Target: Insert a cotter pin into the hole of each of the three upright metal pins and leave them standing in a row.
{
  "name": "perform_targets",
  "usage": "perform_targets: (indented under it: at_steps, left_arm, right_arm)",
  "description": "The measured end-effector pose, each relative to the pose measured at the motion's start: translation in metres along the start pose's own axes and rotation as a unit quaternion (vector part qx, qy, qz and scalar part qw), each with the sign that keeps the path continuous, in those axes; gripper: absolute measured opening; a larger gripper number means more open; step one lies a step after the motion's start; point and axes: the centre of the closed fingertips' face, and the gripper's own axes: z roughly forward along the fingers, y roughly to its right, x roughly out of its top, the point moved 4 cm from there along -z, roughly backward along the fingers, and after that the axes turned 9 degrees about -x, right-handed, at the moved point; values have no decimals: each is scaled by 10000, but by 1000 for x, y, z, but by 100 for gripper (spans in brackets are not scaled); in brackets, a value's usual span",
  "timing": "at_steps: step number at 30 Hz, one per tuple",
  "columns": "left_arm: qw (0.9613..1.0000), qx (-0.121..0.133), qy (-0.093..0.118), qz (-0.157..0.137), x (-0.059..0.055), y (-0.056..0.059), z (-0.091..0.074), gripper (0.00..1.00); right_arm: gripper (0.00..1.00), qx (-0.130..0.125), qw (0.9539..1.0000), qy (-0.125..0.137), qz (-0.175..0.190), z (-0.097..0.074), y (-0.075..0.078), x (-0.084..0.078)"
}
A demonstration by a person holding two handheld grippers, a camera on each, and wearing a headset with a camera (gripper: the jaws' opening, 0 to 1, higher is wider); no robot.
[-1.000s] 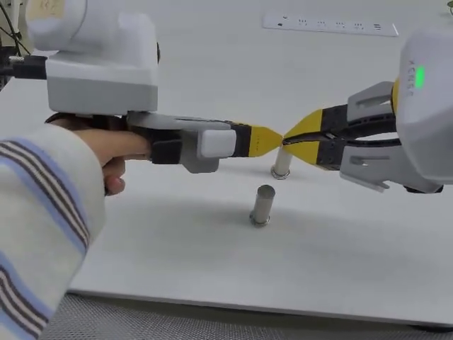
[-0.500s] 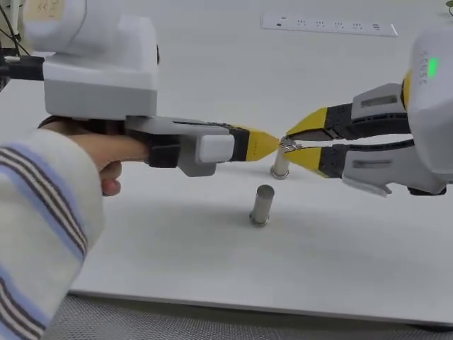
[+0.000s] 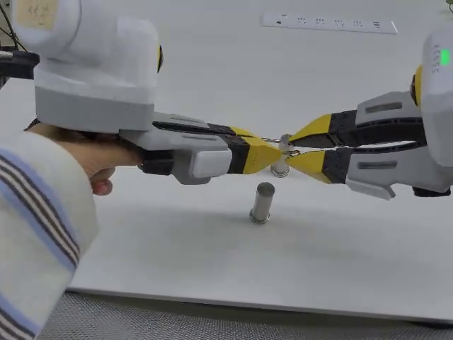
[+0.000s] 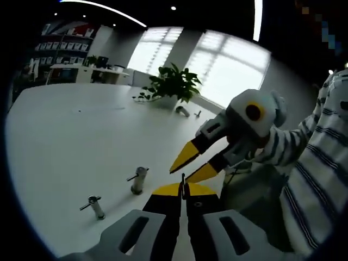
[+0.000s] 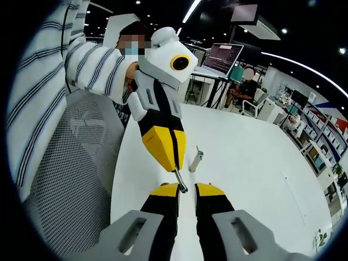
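My left gripper (image 3: 276,152) comes in from the left, shut on a thin cotter pin (image 4: 183,182). The cotter pin (image 5: 179,178) sticks out of its yellow tip into the gap between the jaws of my right gripper (image 3: 291,151), which is open and faces it tip to tip. One upright metal pin (image 3: 263,204) stands in front of and below the grippers. A second metal pin (image 3: 282,168) stands just behind the tips, partly hidden. In the left gripper view two metal pins (image 4: 138,180) (image 4: 96,207) on the table each carry a small crosspiece.
A white power strip (image 3: 329,23) lies at the table's far edge. The table's front edge (image 3: 248,301) runs close below the pins. A striped sleeve (image 3: 35,234) fills the lower left. A potted plant (image 4: 171,84) stands far off.
The right gripper's jaws opened, then narrowed around the cotter pin. The left gripper has pushed right and slightly down, bringing the cotter pin between them.
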Motion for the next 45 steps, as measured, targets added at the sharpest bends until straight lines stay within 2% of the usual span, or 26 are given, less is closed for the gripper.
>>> perform_targets:
  at_steps: [3, 6, 9, 11, 12, 18, 19, 20, 21, 25, 28, 29, 35, 38, 40, 43, 45]
  left_arm:
    - [9993, -2, -228, 289, -3, 1, 0, 0]
    - [9985, -36, -325, 434, -5, 3, 1, 0]
    - [9954, -78, -534, 798, -5, 4, 1, 0]
    - [9917, -108, -690, 1078, -5, 5, 1, 0]
    - [9886, -139, -805, 1261, -5, 6, 1, 0]
    - [9786, -182, -1074, 1748, -5, 8, 2, 0]
    - [9748, -197, -1145, 1902, -5, 8, 2, 0]
    - [9732, -211, -1179, 1963, -5, 8, 2, 0]
    - [9697, -216, -1250, 2086, -5, 9, 2, 0]
    - [9610, -234, -1441, 2347, -7, 10, 3, 0]
    - [9582, -232, -1515, 2417, -8, 9, 4, 0]
    - [9554, -224, -1576, 2488, -8, 8, 4, 0]
    - [9508, -245, -1700, 2579, -11, 6, 5, 0]
    - [9513, -281, -1722, 2543, -13, 5, 5, 0]
    - [9543, -268, -1746, 2412, -14, 4, 5, 0]
    - [9515, -278, -1774, 2498, -15, 3, 4, 0]
    - [9511, -231, -1802, 2498, -16, 2, 5, 1]
  right_arm:
    - [6, 65, 10000, 2, 45, 0, -3, 1]
    - [6, 165, 9999, -30, 35, 0, -8, 2]
    - [5, 270, 9996, -42, 43, 0, -12, 3]
    - [4, 337, 9994, -41, 40, -1, -14, 3]
    - [4, 392, 9992, -53, 30, -1, -16, 2]
    - [0, 531, 9986, -75, -3, -2, -22, 2]
    - [0, 563, 9984, -82, -11, -2, -23, 2]
    - [0, 570, 9983, -86, -16, -2, -24, 3]
    - [0, 590, 9982, -89, -27, -2, -24, 3]
    - [0, 640, 9979, -98, -37, -3, -25, 3]
    - [0, 664, 9977, -105, -32, -3, -25, 2]
    - [0, 678, 9976, -100, -30, -4, -25, 3]
    - [0, 770, 9969, -131, -77, -4, -29, 1]
    - [0, 808, 9966, -144, -75, -4, -30, 0]
    - [0, 820, 9965, -164, -96, -4, -31, -2]
    - [0, 818, 9964, -189, -106, -4, -32, -3]
    - [0, 806, 9965, -209, -91, -5, -31, -6]
